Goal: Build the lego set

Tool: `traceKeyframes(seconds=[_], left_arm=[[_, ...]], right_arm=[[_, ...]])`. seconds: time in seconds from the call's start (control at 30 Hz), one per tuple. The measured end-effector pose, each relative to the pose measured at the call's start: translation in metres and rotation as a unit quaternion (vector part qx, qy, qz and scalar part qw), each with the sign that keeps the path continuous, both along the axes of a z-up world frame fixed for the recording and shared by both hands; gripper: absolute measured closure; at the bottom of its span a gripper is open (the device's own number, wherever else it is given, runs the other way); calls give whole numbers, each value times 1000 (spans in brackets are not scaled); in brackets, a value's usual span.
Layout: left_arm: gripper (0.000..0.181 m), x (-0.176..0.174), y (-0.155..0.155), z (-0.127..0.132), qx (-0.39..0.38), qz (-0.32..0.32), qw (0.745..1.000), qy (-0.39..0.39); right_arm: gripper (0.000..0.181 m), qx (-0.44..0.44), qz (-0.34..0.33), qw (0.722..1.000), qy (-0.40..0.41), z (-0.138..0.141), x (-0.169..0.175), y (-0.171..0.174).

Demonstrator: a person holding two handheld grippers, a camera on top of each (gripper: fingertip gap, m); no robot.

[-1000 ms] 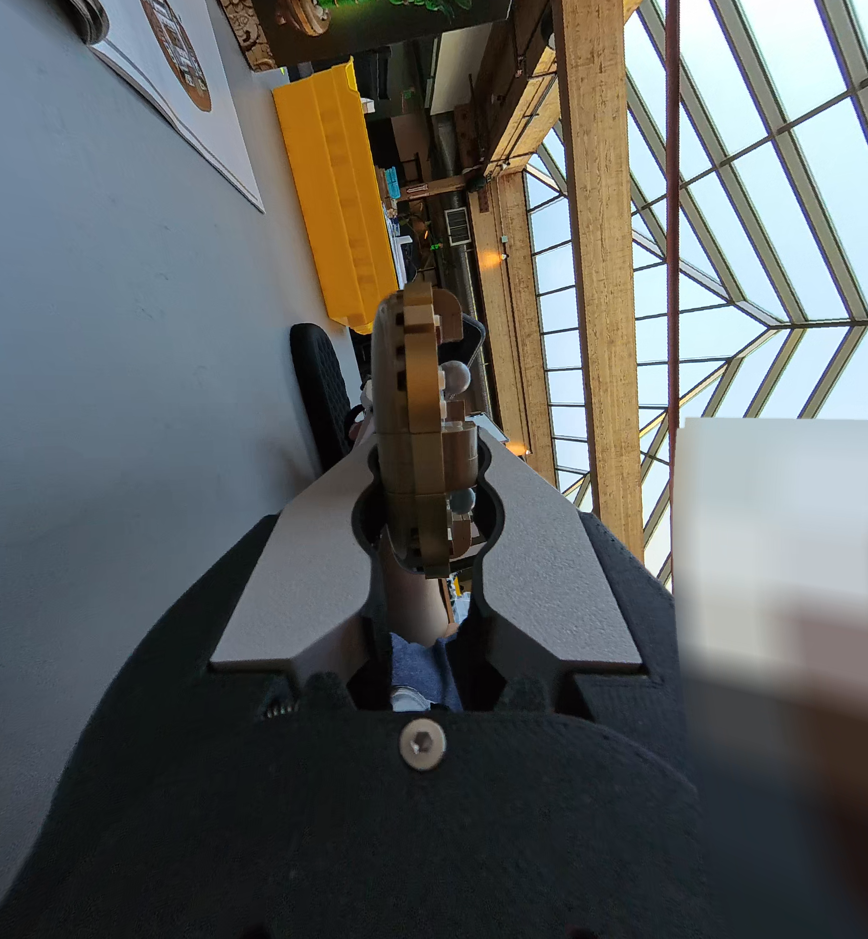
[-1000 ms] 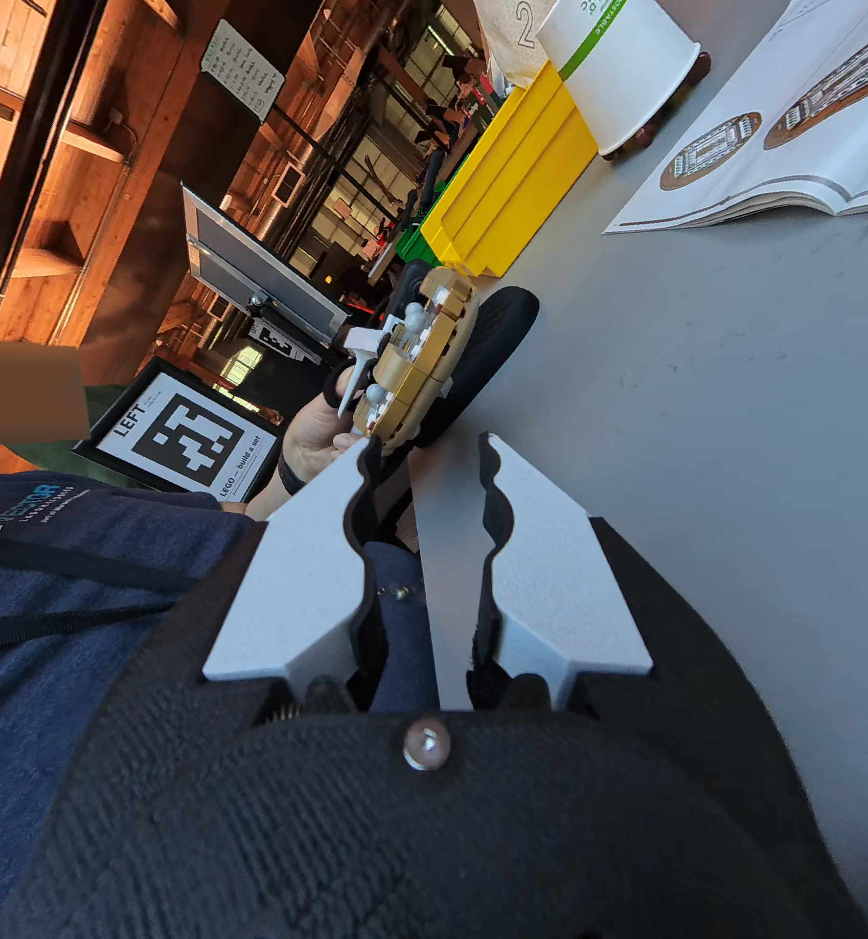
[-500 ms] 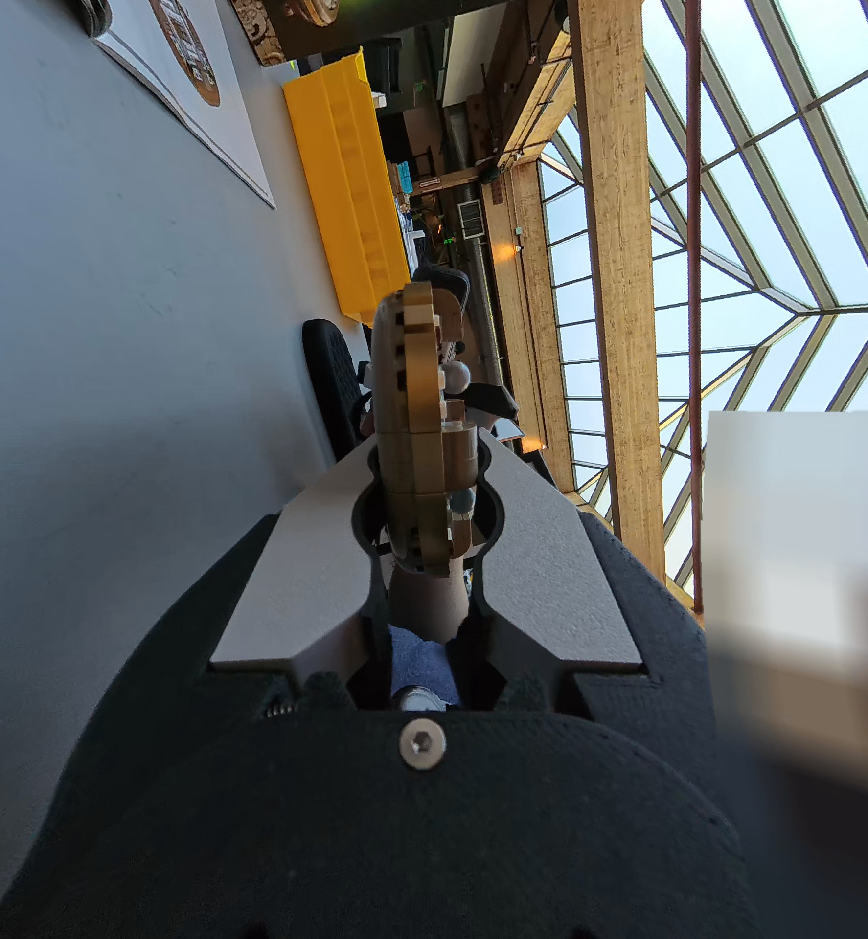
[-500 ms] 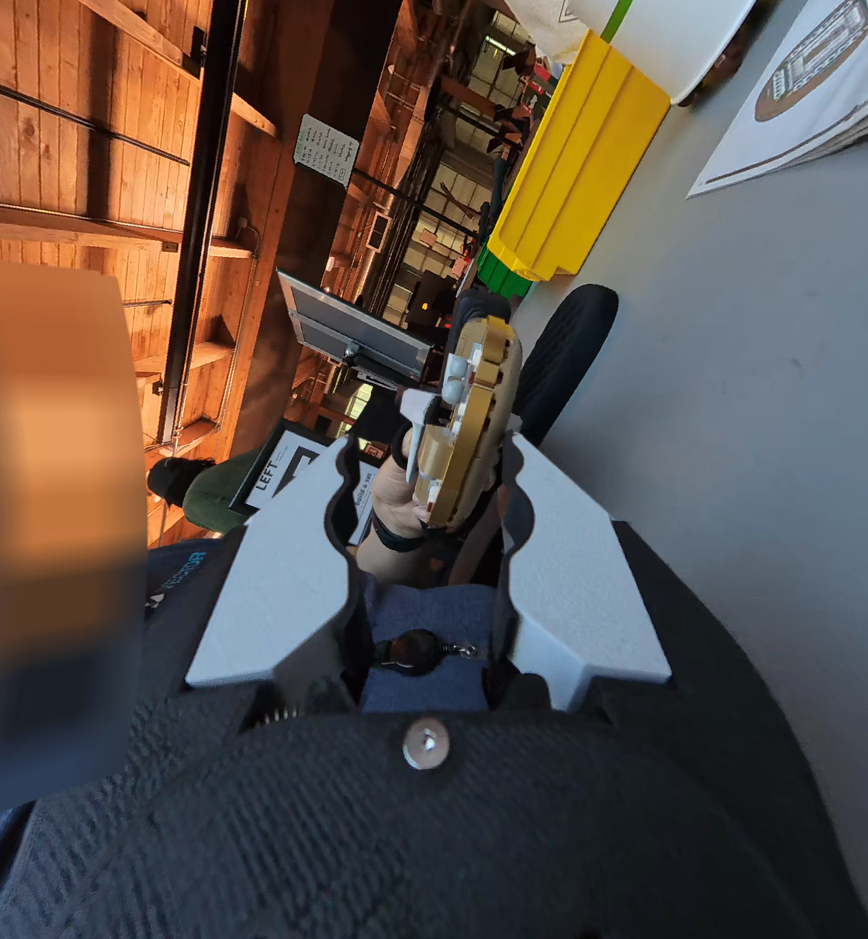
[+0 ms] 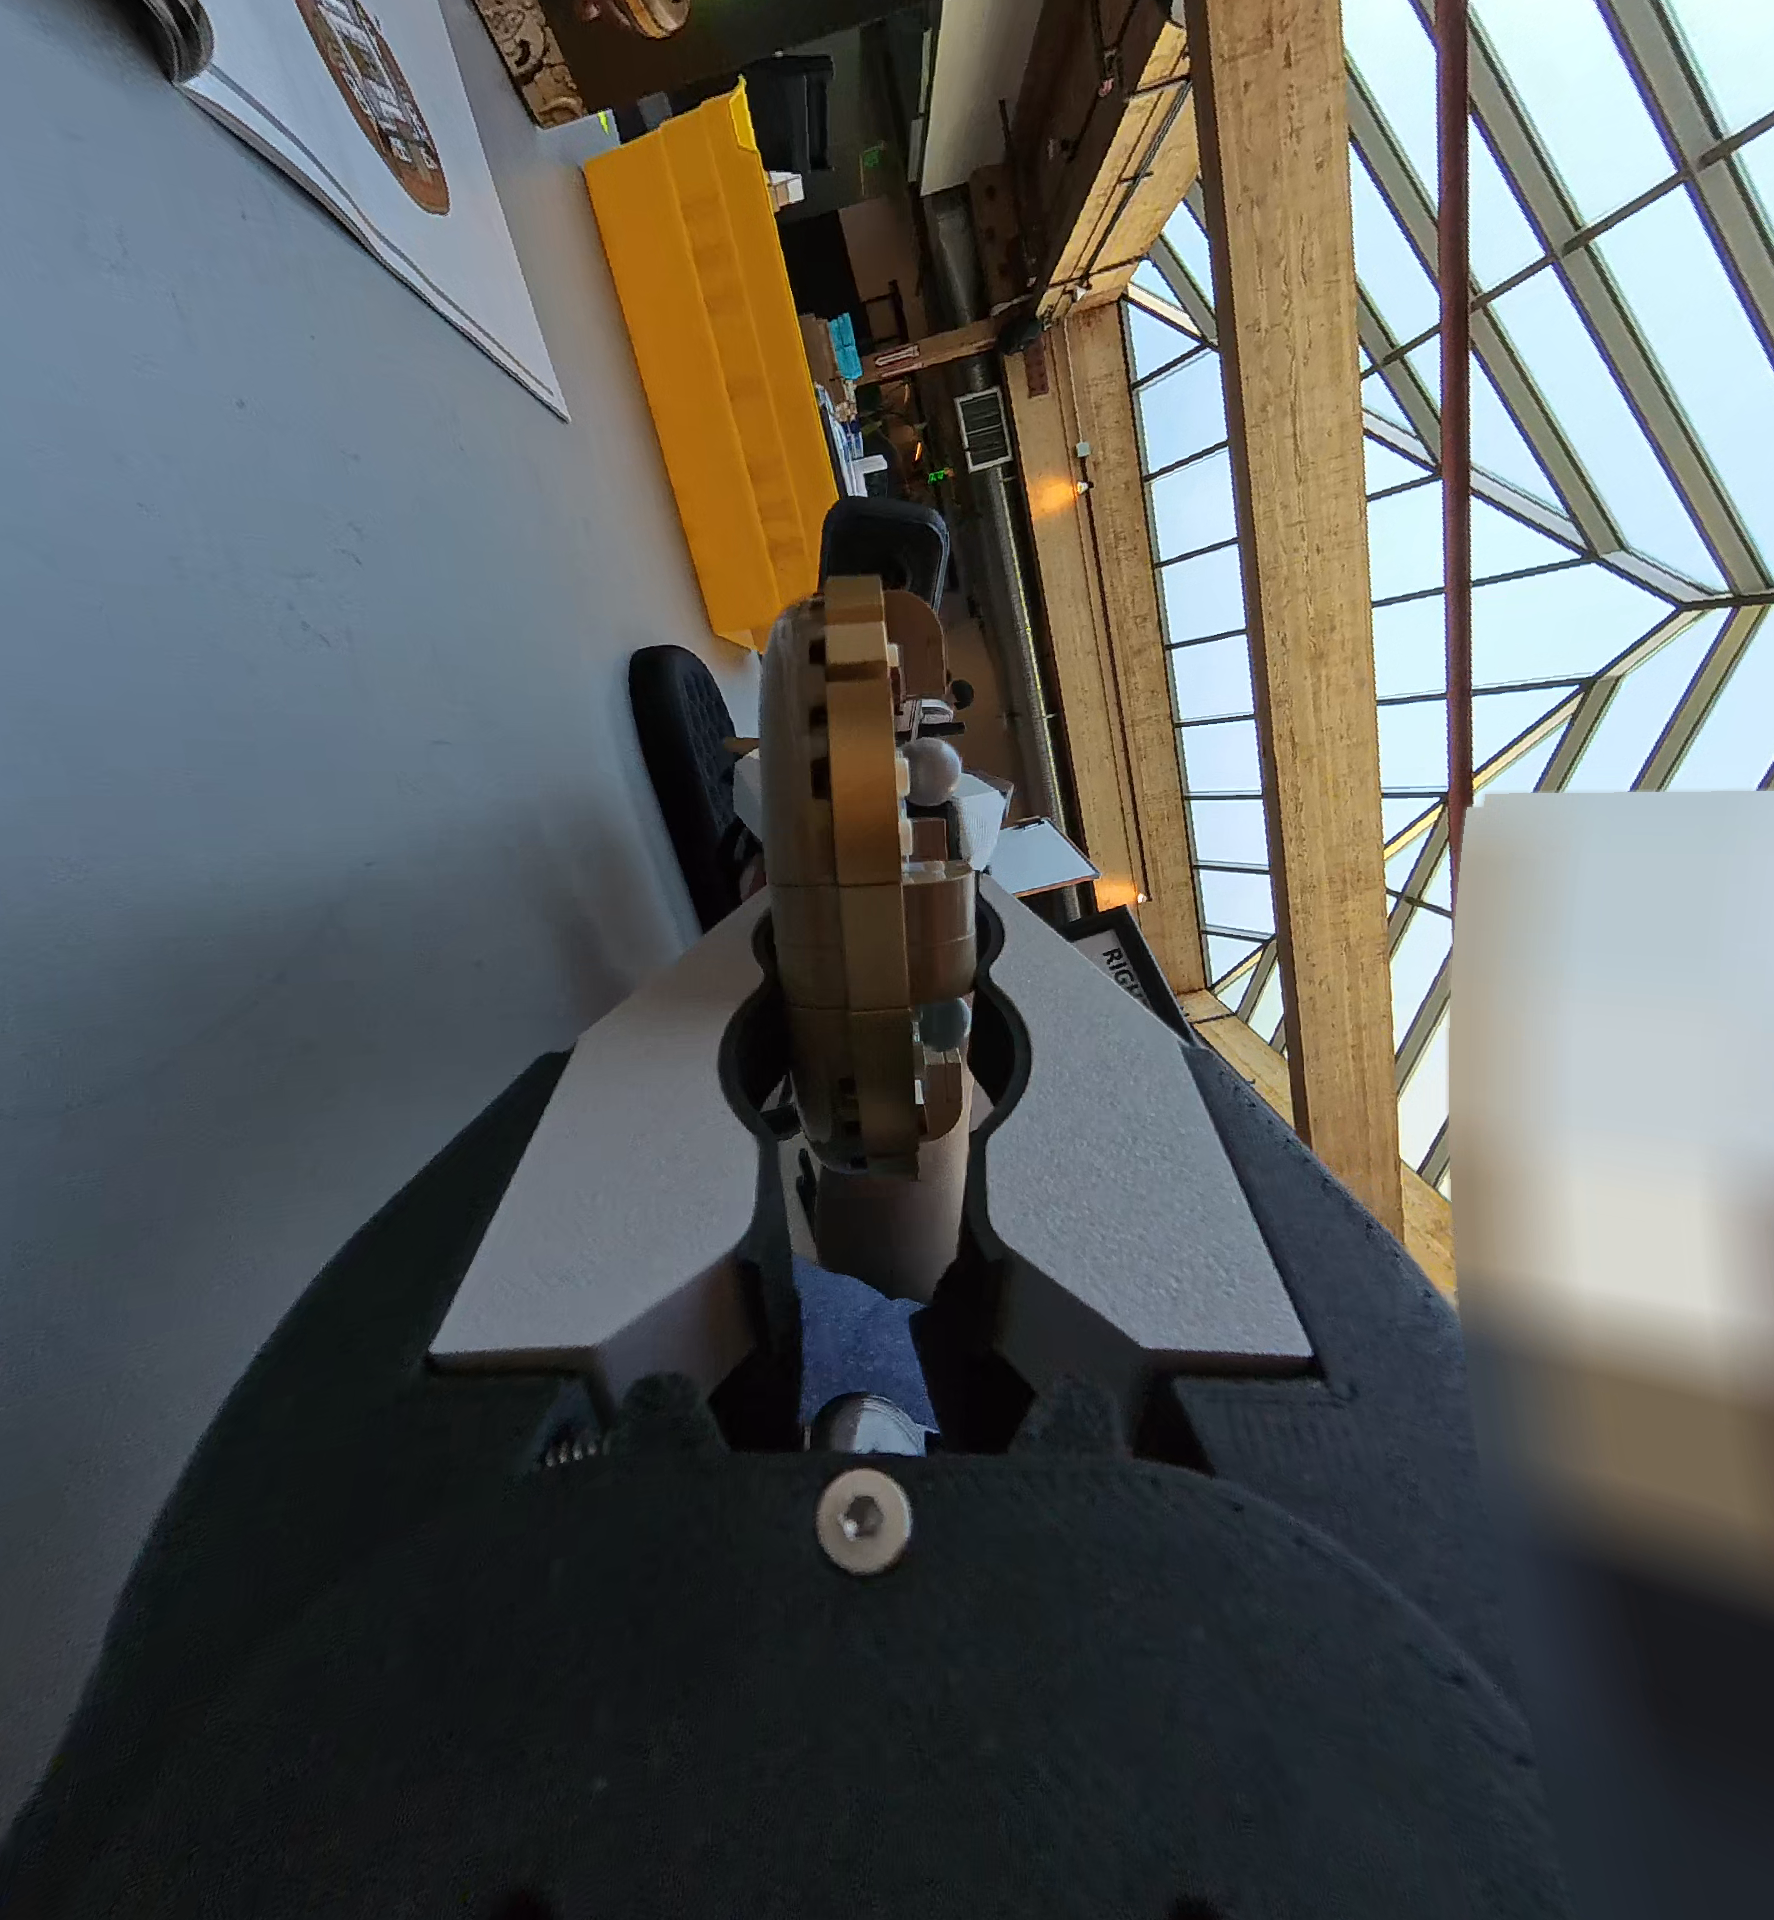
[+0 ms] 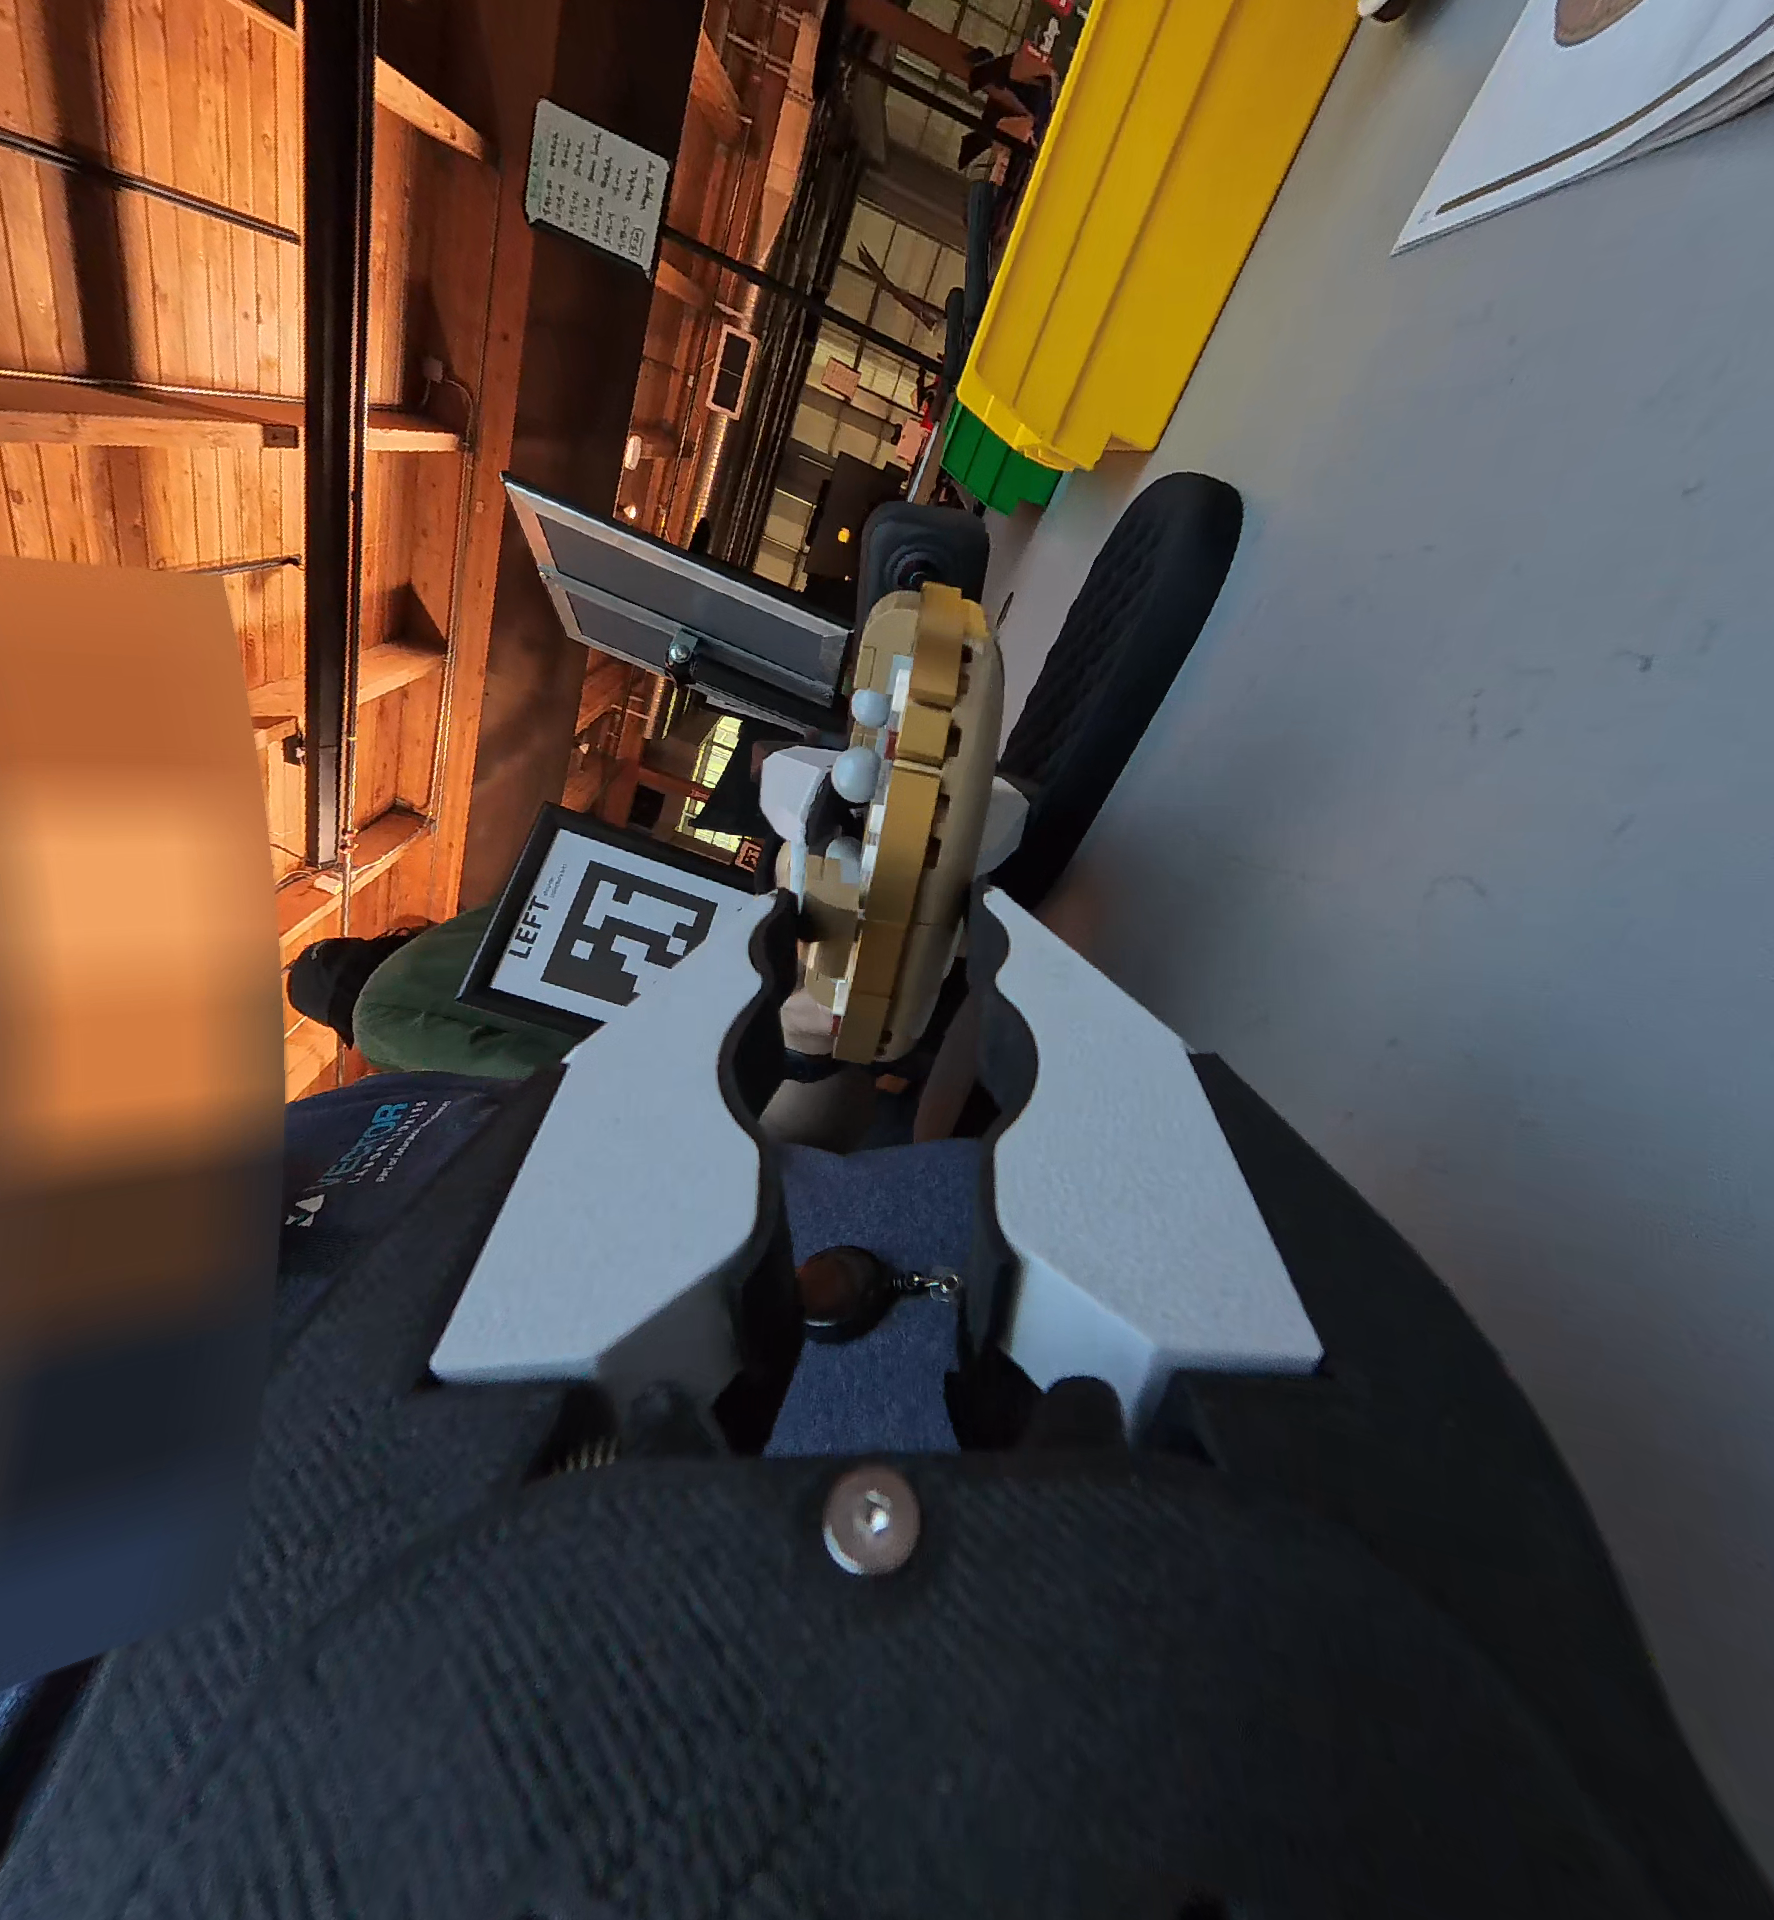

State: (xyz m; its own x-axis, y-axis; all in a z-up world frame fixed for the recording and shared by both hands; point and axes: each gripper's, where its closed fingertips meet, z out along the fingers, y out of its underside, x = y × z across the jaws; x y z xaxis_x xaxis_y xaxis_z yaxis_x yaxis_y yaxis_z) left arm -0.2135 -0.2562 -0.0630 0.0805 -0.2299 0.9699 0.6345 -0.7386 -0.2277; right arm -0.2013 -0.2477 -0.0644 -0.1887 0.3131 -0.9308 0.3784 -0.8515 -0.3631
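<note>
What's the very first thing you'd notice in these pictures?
The tan lego disc, held on edge in the air, clamped in the left gripper. The right gripper faces it with open fingers around its edge. Behind them, a bright yellow bin sits on the grey table.

Left tongs (image 5: 875,997) clamped, right tongs (image 6: 875,997) apart
</note>
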Motion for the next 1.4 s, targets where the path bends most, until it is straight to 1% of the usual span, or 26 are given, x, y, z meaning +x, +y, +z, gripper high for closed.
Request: traceKeyframes(seconds=[0.27,0.5,0.8,1.17,1.4], left_arm=[[152,2,-1,0,14,2,999,44],[152,5,-2,3,17,-9,999,45],[152,4,-2,3,18,-2,999,41],[152,5,-3,10,41,-1,998,52],[152,5,-4,10,43,-1,997,57]], right_arm=[[151,-11,2,1000,5,-1,1,-1],[151,-12,17,1000,14,1,4,-4],[151,-7,18,1000,13,1,4,-5],[152,-25,28,999,36,9,5,-7],[153,-24,30,999,27,8,6,-5]])
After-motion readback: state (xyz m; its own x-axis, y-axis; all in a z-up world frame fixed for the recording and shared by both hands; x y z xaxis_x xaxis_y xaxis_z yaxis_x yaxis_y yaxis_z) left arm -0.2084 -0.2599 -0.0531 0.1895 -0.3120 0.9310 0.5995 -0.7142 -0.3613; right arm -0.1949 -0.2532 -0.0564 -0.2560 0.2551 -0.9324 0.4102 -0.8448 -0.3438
